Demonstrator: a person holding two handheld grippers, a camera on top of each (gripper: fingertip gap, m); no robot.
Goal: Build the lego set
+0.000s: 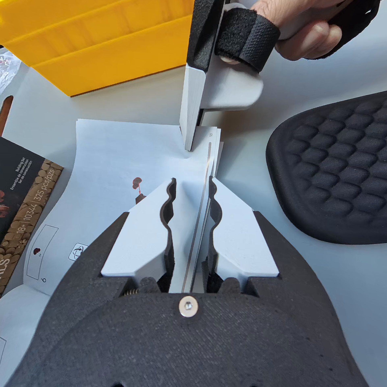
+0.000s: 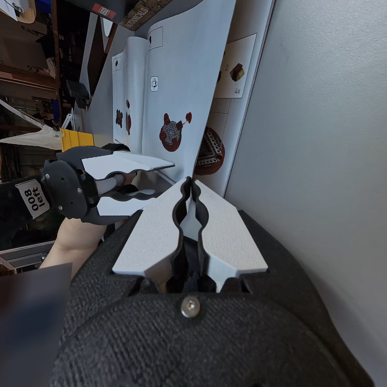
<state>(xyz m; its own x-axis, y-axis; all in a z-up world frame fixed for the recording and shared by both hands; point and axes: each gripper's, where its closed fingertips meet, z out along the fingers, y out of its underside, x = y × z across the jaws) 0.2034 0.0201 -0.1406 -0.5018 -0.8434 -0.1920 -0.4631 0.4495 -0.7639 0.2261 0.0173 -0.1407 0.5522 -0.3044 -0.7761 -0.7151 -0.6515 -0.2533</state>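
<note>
The open instruction booklet (image 1: 125, 150) lies on the white table (image 1: 240, 209), its pages curling up. My left gripper (image 1: 192, 180) is open, with the edges of a few lifted pages standing between its fingers without being pinched. My right gripper (image 2: 189, 180) is shut on a booklet page (image 2: 178, 62). In the left wrist view the right gripper (image 1: 188, 144) comes down from above and pinches the page at its far edge. The right wrist view shows the left gripper (image 2: 161, 180) open just left of the right one. No loose bricks are in view.
A yellow bin (image 1: 94, 41) stands behind the booklet. The dark set box (image 1: 25, 199) lies at the left. A black quilted pad (image 1: 335, 167) lies at the right. A clear plastic bag (image 1: 6, 67) is at the far left edge. The grippers are tip to tip, or close to it.
</note>
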